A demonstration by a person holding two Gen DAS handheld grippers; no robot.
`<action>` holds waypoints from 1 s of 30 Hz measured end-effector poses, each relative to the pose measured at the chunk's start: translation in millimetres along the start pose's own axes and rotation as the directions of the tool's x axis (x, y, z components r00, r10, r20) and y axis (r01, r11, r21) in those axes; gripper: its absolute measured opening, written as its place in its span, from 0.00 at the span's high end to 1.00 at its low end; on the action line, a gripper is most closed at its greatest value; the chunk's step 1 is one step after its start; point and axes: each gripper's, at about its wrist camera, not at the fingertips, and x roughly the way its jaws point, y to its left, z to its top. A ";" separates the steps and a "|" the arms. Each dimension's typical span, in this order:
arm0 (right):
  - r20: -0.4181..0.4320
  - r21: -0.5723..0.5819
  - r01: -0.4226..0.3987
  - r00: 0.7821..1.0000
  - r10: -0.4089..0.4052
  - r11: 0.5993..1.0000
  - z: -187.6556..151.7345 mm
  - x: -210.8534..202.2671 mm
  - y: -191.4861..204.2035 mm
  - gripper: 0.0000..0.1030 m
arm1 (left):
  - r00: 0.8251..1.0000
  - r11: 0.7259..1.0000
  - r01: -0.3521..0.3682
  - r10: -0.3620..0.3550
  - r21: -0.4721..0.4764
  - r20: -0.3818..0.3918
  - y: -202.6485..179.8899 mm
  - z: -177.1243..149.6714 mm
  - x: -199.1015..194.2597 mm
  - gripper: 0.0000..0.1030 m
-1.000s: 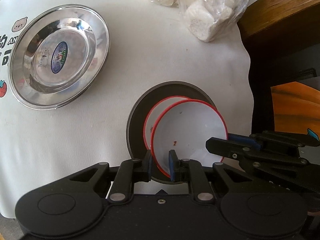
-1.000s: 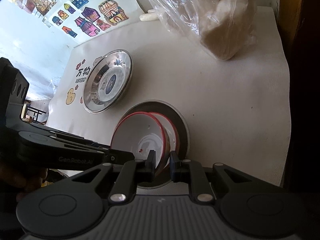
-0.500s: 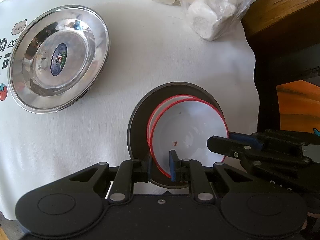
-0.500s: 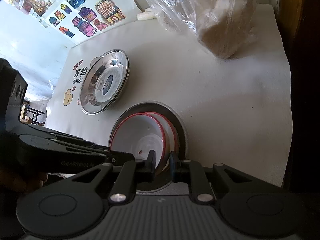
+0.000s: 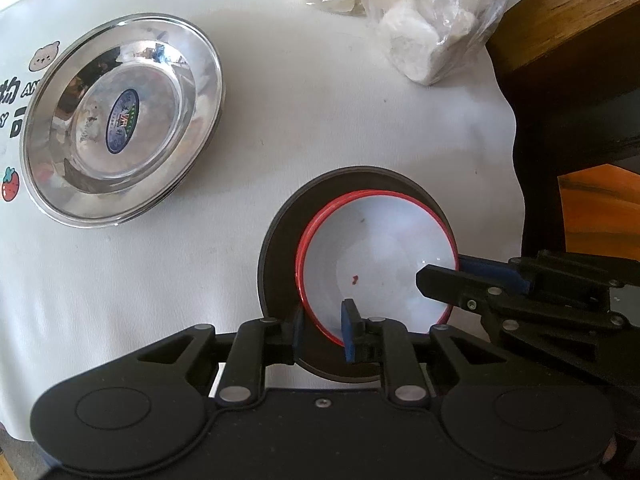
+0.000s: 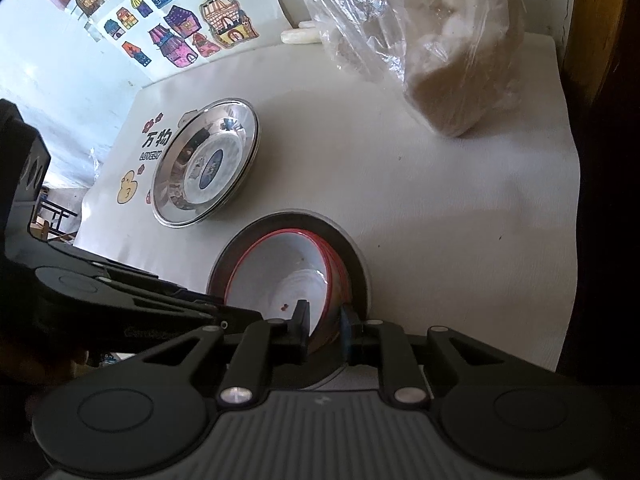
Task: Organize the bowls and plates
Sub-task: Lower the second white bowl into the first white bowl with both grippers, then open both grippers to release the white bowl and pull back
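Observation:
Two white bowls with red rims sit nested on a dark round plate [image 5: 280, 240] on the white tablecloth. The top bowl [image 5: 380, 256] [image 6: 280, 276] lies almost square in the lower one, whose rim shows only as a thin red edge. My left gripper [image 5: 323, 328] straddles the top bowl's near rim; its jaws are opening, with small gaps beside the rim. My right gripper [image 6: 324, 328] is shut on the bowl's right rim, one pad inside and one outside. Each gripper also shows in the other's view, the right gripper [image 5: 448, 276] and the left gripper [image 6: 240, 314].
A stack of shiny steel plates [image 5: 120, 120] [image 6: 206, 168] rests at the left of the cloth. Clear plastic bags of pale lumps [image 5: 420, 32] [image 6: 440, 48] lie at the far right. Dark wooden furniture [image 5: 560, 20] and the table's right edge are close beside the bowls.
The top bowl has slid left and settled down into the lower bowl, hiding most of it. My left jaws stand slightly wider. Both hands have stayed in place.

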 end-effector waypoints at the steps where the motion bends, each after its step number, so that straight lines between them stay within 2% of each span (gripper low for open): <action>1: 0.001 -0.001 -0.001 1.000 0.001 1.000 -0.2 0.1 0.0 0.82 | 1.000 1.000 0.001 -0.001 -0.003 0.003 0.6 -0.7 -0.2 0.80; 6: 0.007 -0.011 0.004 1.000 -0.004 1.000 -3.6 0.3 0.8 0.82 | 1.000 1.000 0.007 -0.007 -0.016 0.022 3.9 -4.8 -5.2 0.80; 10: 0.019 -0.005 0.013 1.000 -0.013 1.000 -7.3 -2.4 3.4 0.78 | 0.999 1.000 0.022 -0.021 -0.014 0.047 6.1 -9.6 -13.8 0.79; 15: 0.037 0.021 0.026 0.999 -0.026 0.999 -10.3 -4.3 4.1 0.73 | 0.995 0.999 0.034 -0.033 -0.006 0.095 13.4 -14.9 -28.7 0.69; 18: 0.061 0.028 0.043 0.997 -0.045 0.999 -14.3 -9.7 6.7 0.71 | 0.990 0.999 0.031 -0.031 0.008 0.137 12.0 -16.1 -36.1 0.59; 20: 0.083 0.034 0.059 0.995 -0.062 0.998 -17.0 -16.1 8.2 0.68 | 0.986 0.999 0.034 -0.036 0.015 0.162 11.6 -17.3 -40.4 0.48; 25: 0.153 0.068 0.095 0.983 -0.104 0.993 -26.0 -37.5 12.7 0.44 | 0.972 0.998 0.040 -0.049 0.043 0.229 14.2 -26.1 -55.4 0.23; 27: 0.179 0.082 0.115 0.976 -0.128 0.990 -31.3 -44.9 17.4 0.32 | 0.967 0.998 0.037 -0.050 0.055 0.251 15.6 -31.5 -62.5 0.16; 29: 0.198 0.094 0.150 0.966 -0.166 0.984 -38.2 -51.6 24.8 0.26 | 0.963 0.997 0.036 -0.052 0.064 0.265 18.3 -38.6 -70.5 0.04; 30: 0.206 0.095 0.165 0.962 -0.181 0.982 -41.3 -54.2 27.8 0.22 | 0.959 0.997 0.035 -0.053 0.071 0.277 19.7 -42.9 -74.8 0.02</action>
